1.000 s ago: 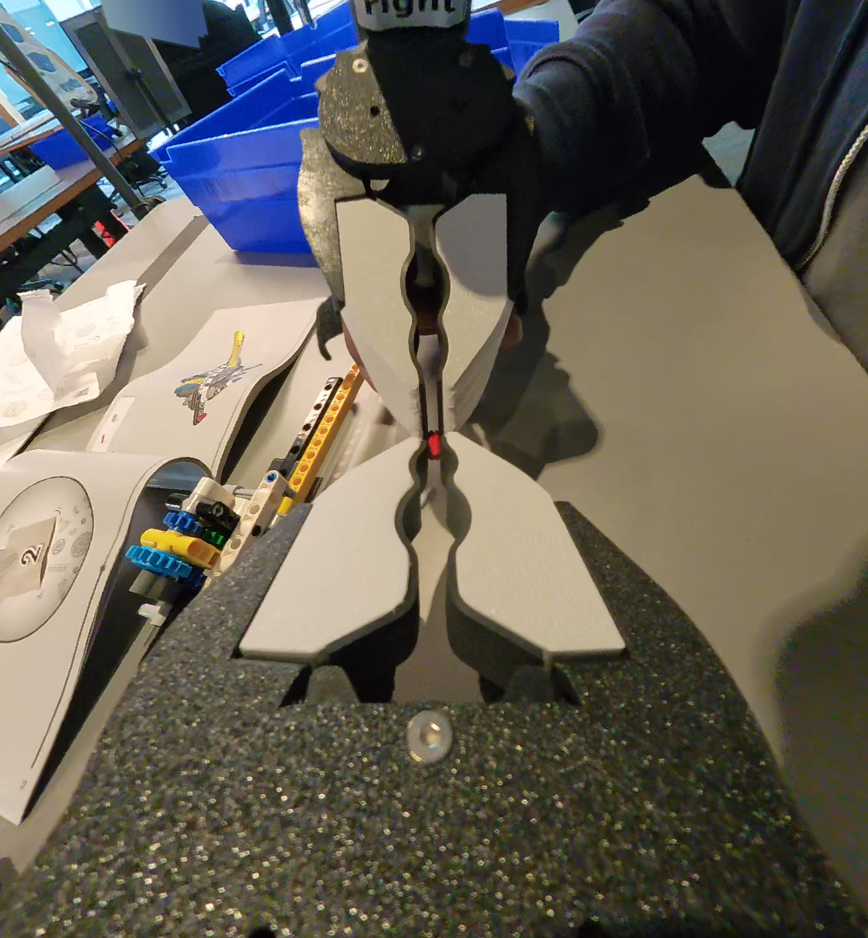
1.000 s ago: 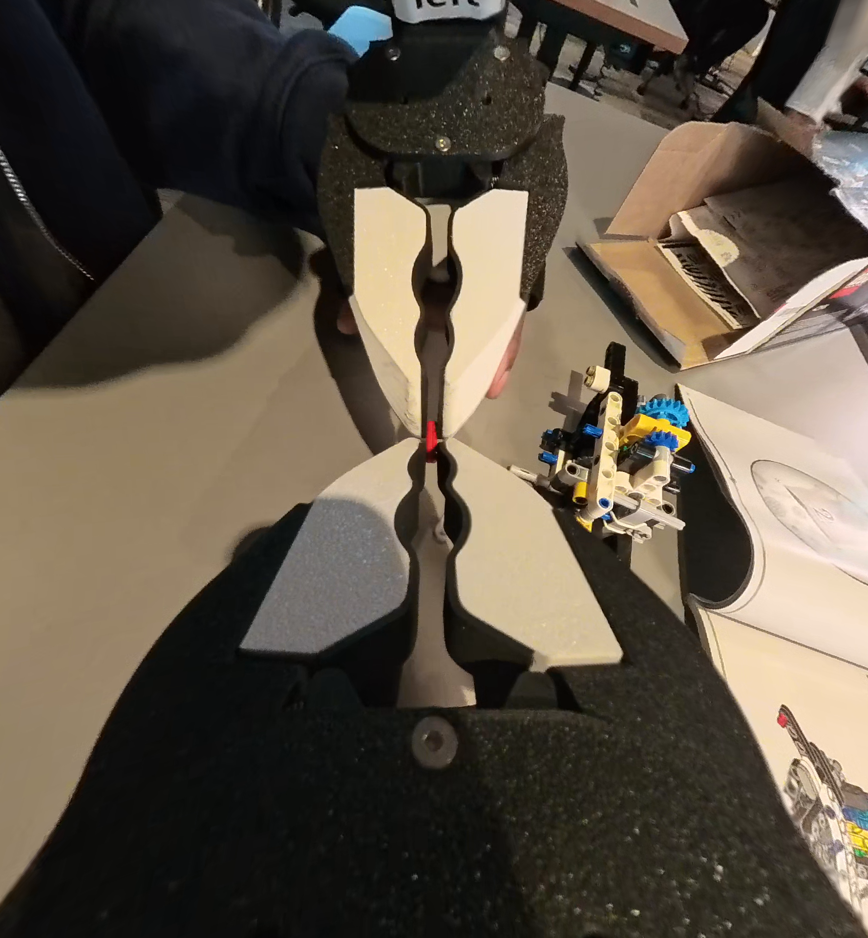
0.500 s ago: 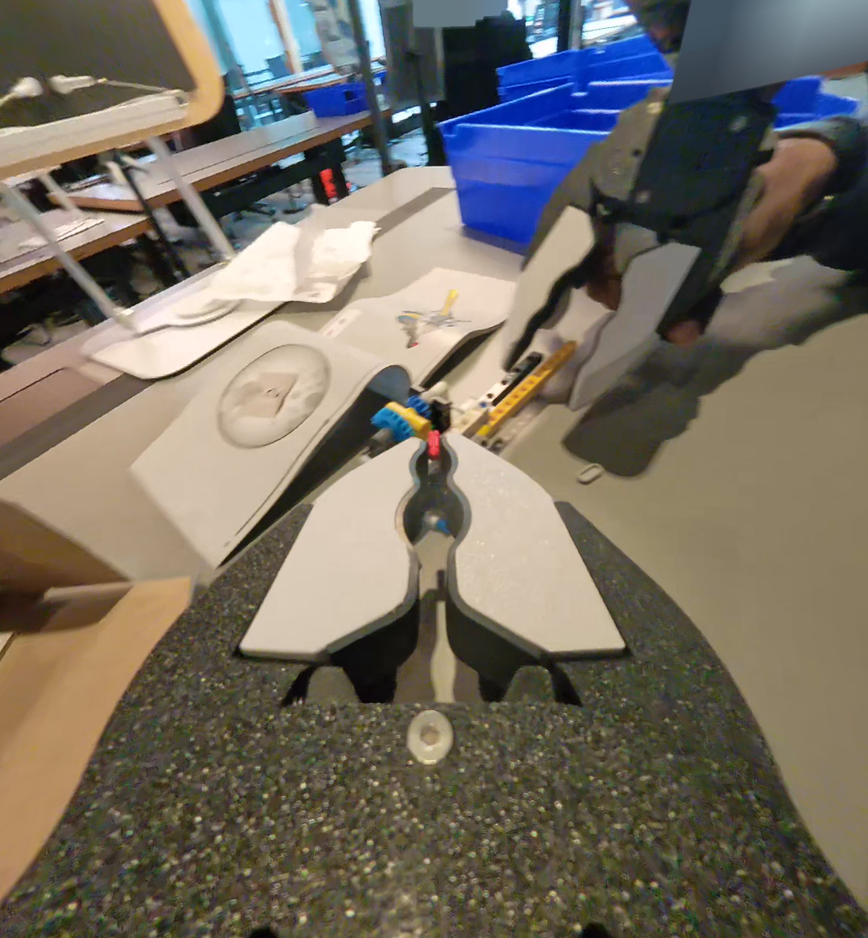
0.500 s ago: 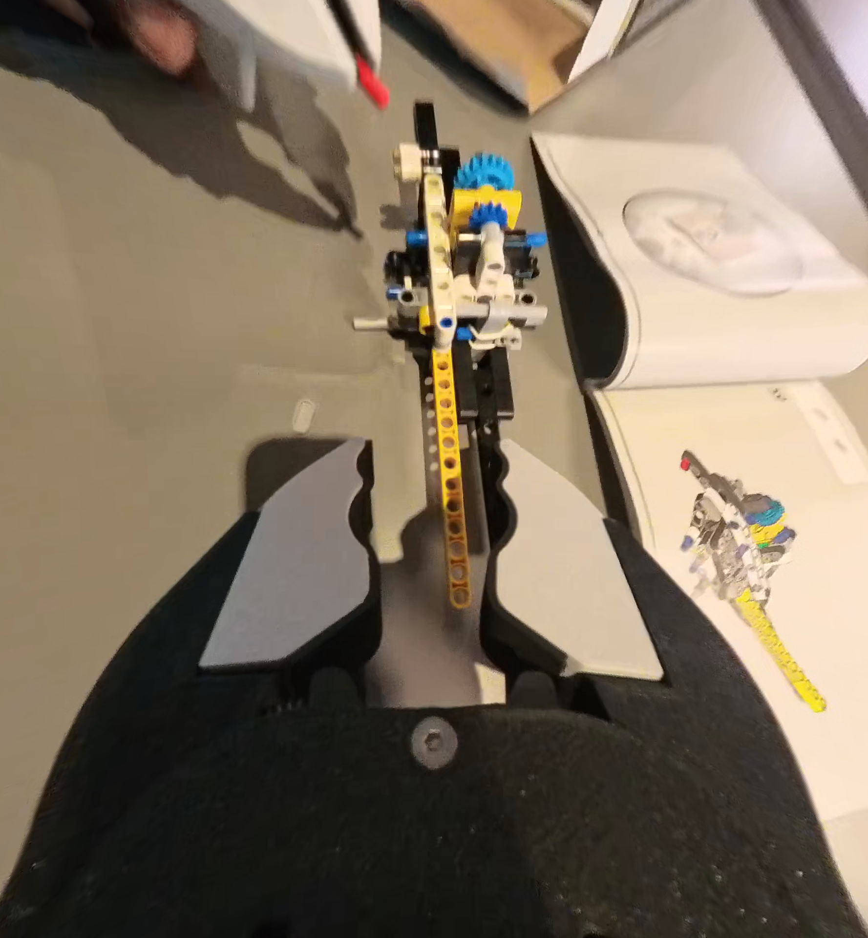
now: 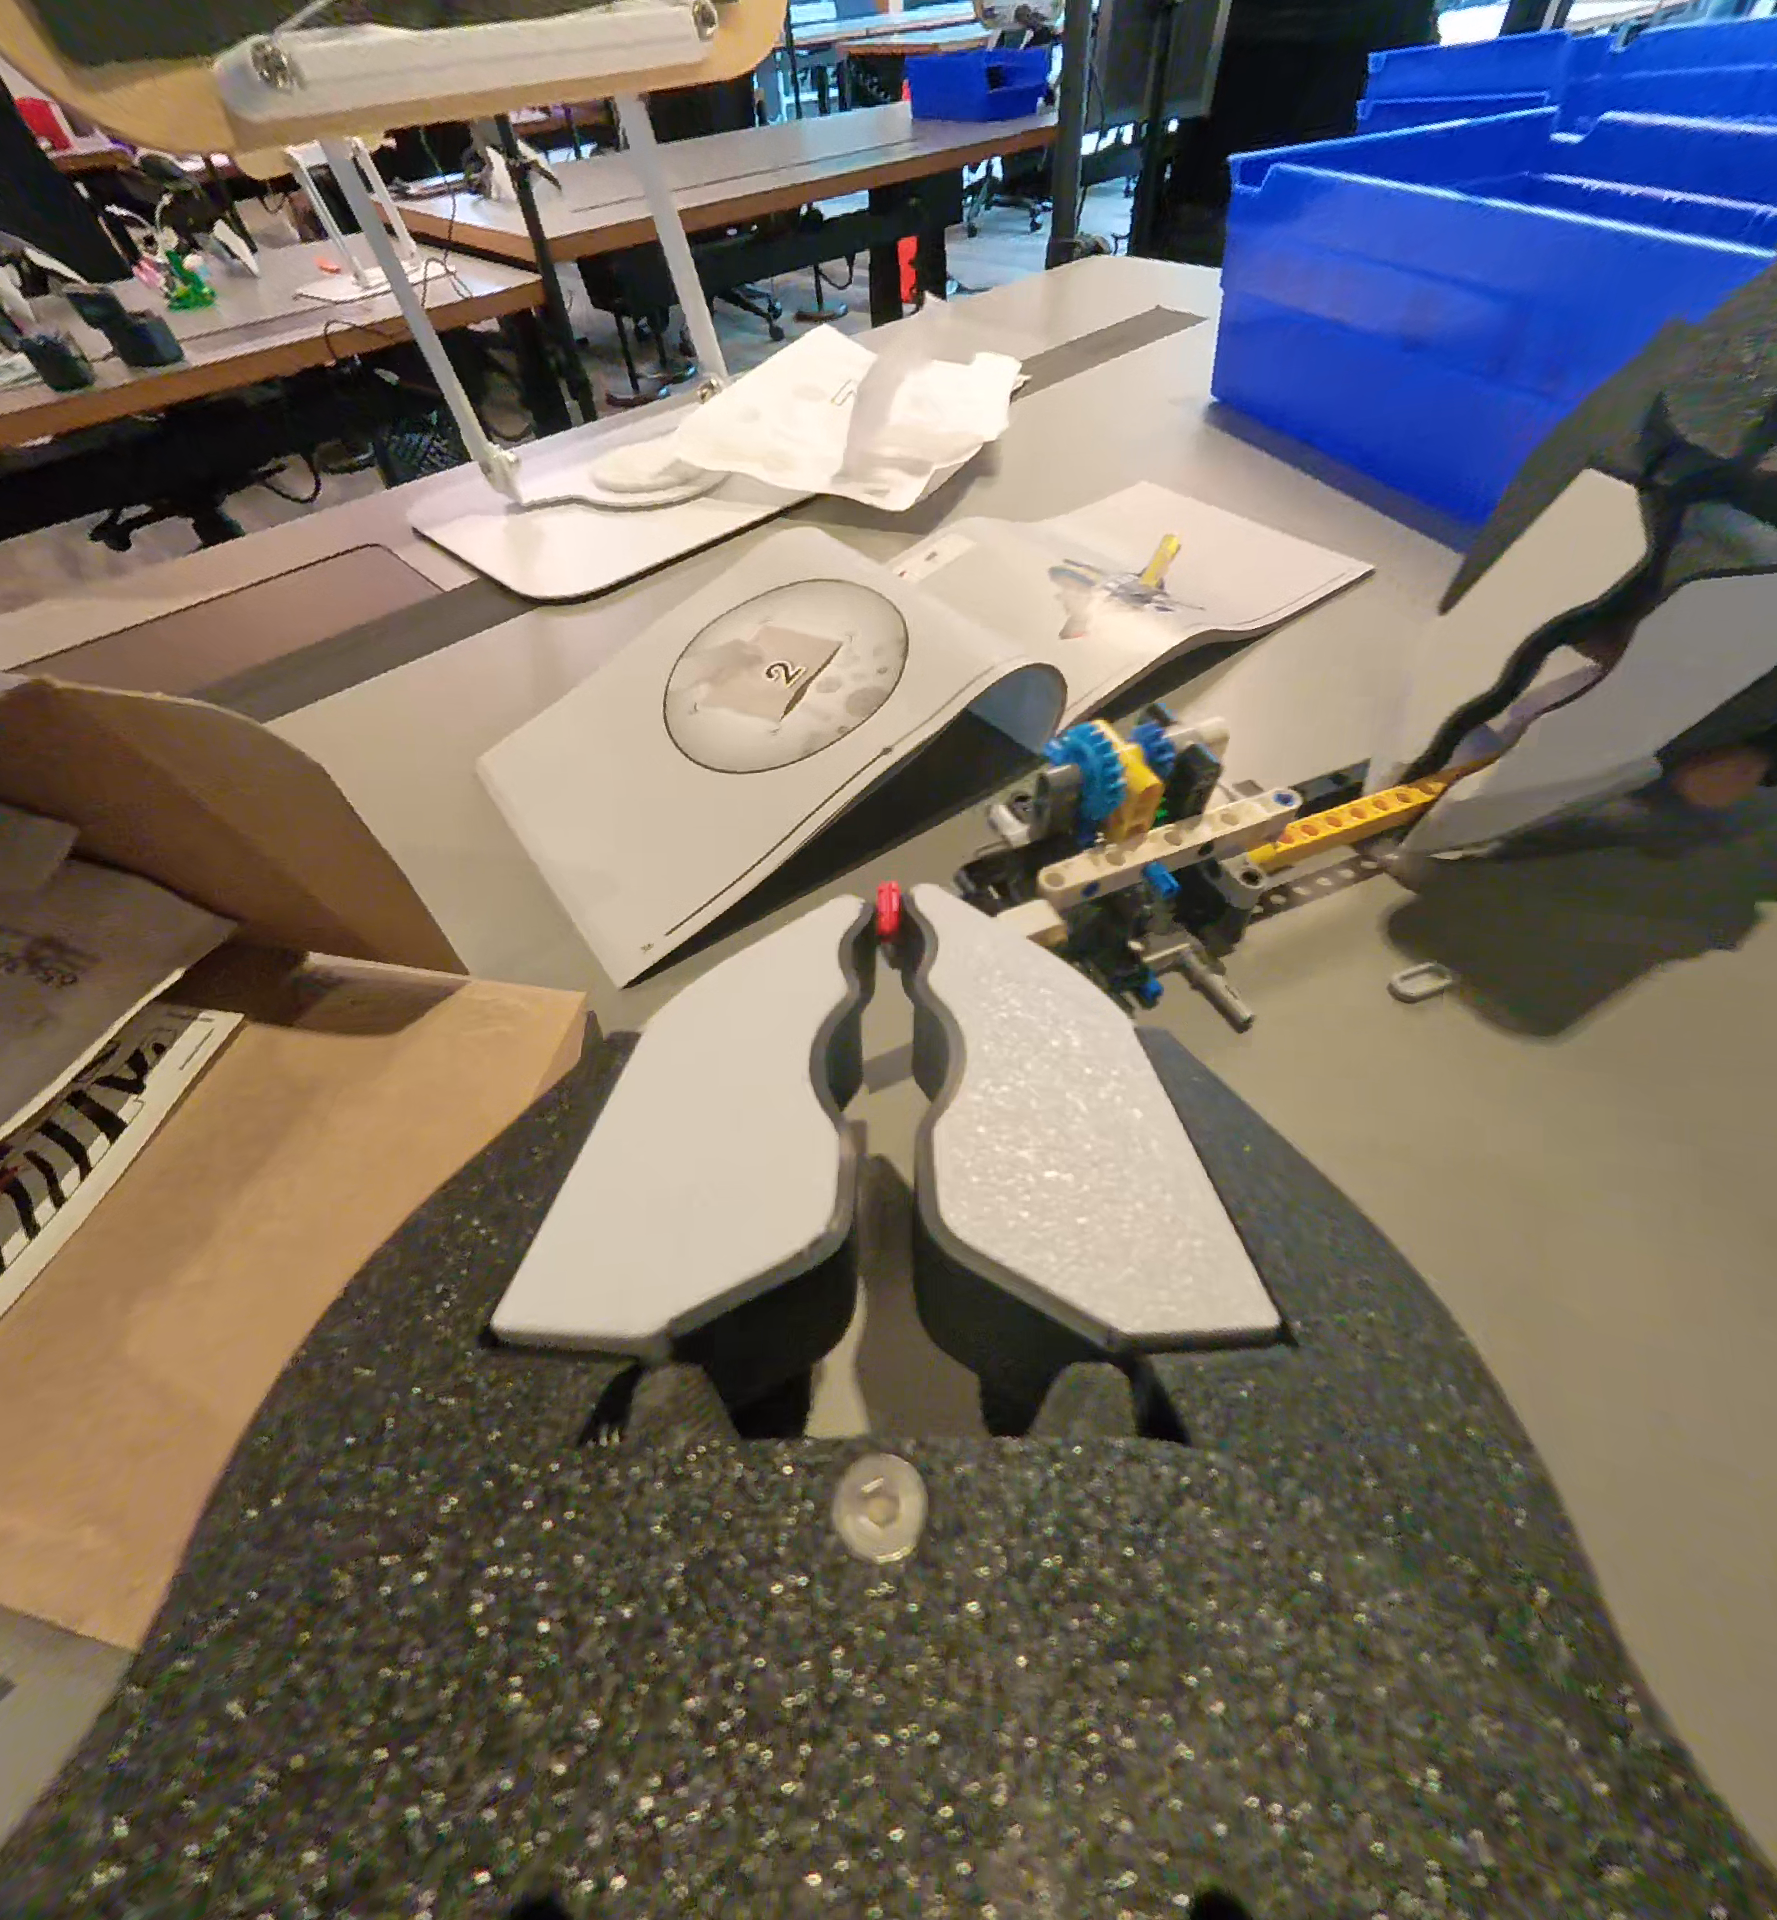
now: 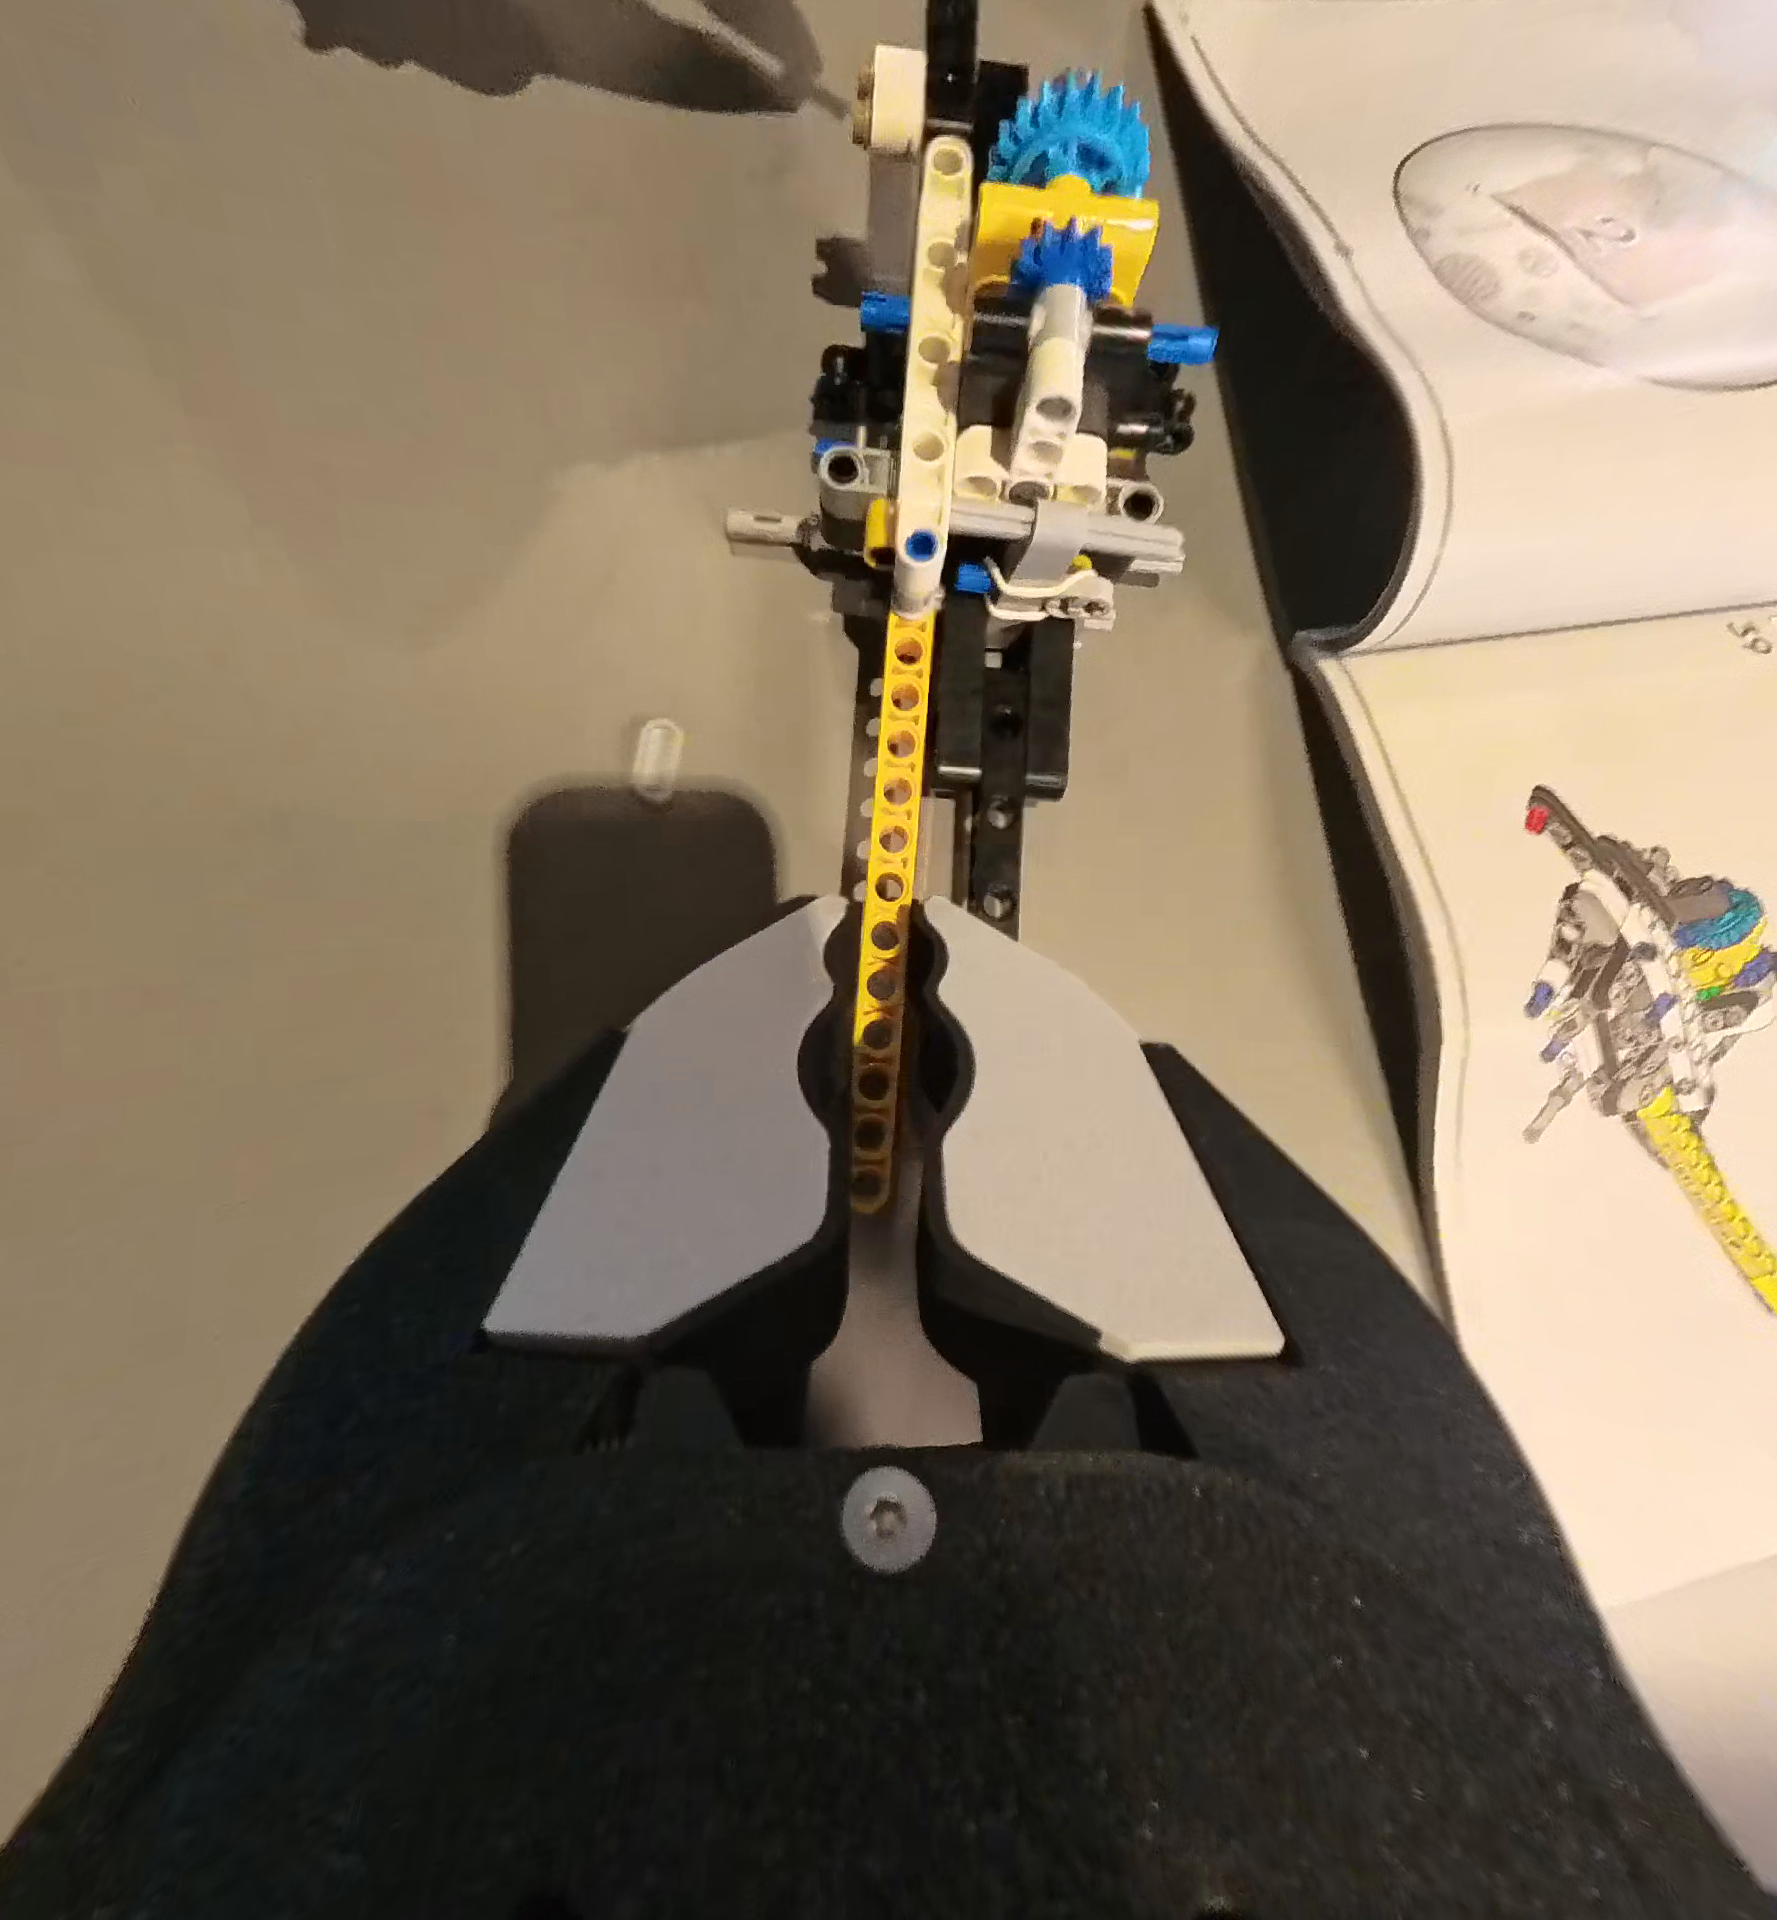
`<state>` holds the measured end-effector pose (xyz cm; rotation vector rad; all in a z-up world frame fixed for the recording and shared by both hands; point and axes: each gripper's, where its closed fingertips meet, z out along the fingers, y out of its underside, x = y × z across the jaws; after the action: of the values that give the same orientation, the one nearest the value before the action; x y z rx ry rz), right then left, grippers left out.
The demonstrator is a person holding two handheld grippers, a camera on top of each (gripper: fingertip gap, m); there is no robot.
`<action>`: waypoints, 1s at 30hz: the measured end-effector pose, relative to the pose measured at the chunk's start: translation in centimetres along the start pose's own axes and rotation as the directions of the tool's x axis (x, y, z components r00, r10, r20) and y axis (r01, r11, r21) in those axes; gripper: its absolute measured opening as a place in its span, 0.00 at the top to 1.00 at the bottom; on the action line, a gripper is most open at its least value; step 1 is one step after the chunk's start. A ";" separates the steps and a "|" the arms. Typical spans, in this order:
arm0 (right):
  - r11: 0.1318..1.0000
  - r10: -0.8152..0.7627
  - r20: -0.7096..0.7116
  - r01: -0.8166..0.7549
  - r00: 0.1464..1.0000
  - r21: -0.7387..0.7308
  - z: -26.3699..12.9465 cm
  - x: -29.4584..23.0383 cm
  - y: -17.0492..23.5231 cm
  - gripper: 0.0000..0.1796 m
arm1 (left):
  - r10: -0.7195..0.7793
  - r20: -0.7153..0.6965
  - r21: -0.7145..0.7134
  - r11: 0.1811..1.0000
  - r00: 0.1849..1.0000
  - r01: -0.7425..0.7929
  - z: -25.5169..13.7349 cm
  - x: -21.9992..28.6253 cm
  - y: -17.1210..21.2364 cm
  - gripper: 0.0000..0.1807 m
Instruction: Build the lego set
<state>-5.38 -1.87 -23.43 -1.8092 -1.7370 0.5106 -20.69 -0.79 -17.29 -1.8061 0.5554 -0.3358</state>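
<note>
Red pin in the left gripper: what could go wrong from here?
1. The left gripper pinches the red pin only at its fingertips; it may slip or twist during insertion.
2. The right gripper grips only the long yellow beam, so the model could pivot when pushed.
3. A small clear piece lies loose nearby and could get knocked.

Lego model [image 5: 1138,852] as landmark on the table [image 5: 1486,1195]; open instruction booklet [image 5: 790,686] just behind it; cardboard box [image 5: 240,1091] off to its left; small loose piece [image 5: 1416,980] near its front right; bins [image 5: 1486,291] well behind.
</note>
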 end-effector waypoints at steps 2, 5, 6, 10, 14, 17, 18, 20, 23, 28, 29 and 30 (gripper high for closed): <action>0.999 0.043 0.016 -0.043 0.999 0.002 -0.3 -0.7 0.3 0.96 | 0.003 0.002 -0.002 1.000 1.000 -0.003 0.0 0.0 0.0 0.98; 0.994 0.105 0.023 -0.105 0.994 0.004 -0.9 -1.8 1.0 0.96 | 0.006 0.003 -0.011 1.000 1.000 -0.006 0.1 0.1 0.1 0.98; 0.992 0.122 0.018 -0.122 0.992 0.004 -1.2 -2.1 1.2 0.96 | 0.008 -0.001 -0.013 1.000 1.000 -0.008 0.2 0.3 0.1 0.98; 0.985 0.174 -0.033 -0.174 0.984 0.009 -2.2 -2.9 2.4 0.96 | 0.017 -0.017 -0.023 1.000 1.000 -0.018 0.4 0.9 0.2 0.98; 0.965 0.260 -0.066 -0.258 0.963 0.033 -3.0 -3.3 3.6 0.96 | 0.026 -0.038 -0.028 0.999 0.999 -0.027 0.6 1.5 0.2 0.98; 0.951 0.307 -0.075 -0.305 0.949 0.042 -3.7 -3.9 4.3 0.95 | 0.031 -0.051 -0.032 0.999 0.998 -0.033 0.7 1.9 0.3 0.98; 0.947 0.322 -0.079 -0.319 0.944 0.047 -4.0 -4.0 4.5 0.95 | 0.032 -0.057 -0.032 0.999 0.998 -0.034 0.7 2.1 0.3 0.98; 0.934 0.355 -0.074 -0.351 0.932 0.060 -4.4 -4.4 4.8 0.95 | 0.032 -0.072 -0.031 0.999 0.997 -0.034 0.8 2.5 0.3 0.98; 0.923 0.383 -0.040 -0.380 0.923 0.066 -4.8 -5.3 4.9 0.95 | 0.041 -0.089 -0.036 0.998 0.995 -0.045 0.9 3.0 0.3 0.98; 0.936 0.340 -0.024 -0.335 0.940 0.107 -6.0 -5.2 3.1 0.86 | 0.052 -0.119 -0.047 0.997 0.992 -0.058 1.1 3.8 0.4 0.98; 0.941 0.325 -0.029 -0.321 0.945 0.105 -6.3 -4.9 2.7 0.86 | 0.053 -0.124 -0.049 0.997 0.991 -0.059 1.1 3.9 0.4 0.98; 0.949 0.305 -0.035 -0.300 0.952 0.099 -6.5 -4.6 2.2 0.85 | 0.055 -0.128 -0.051 0.997 0.990 -0.062 1.1 4.0 0.5 0.98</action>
<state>0.09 -7.34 -20.41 -2.0139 -1.3834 0.6522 -16.82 -2.13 -18.29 -1.8262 0.7110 -0.4003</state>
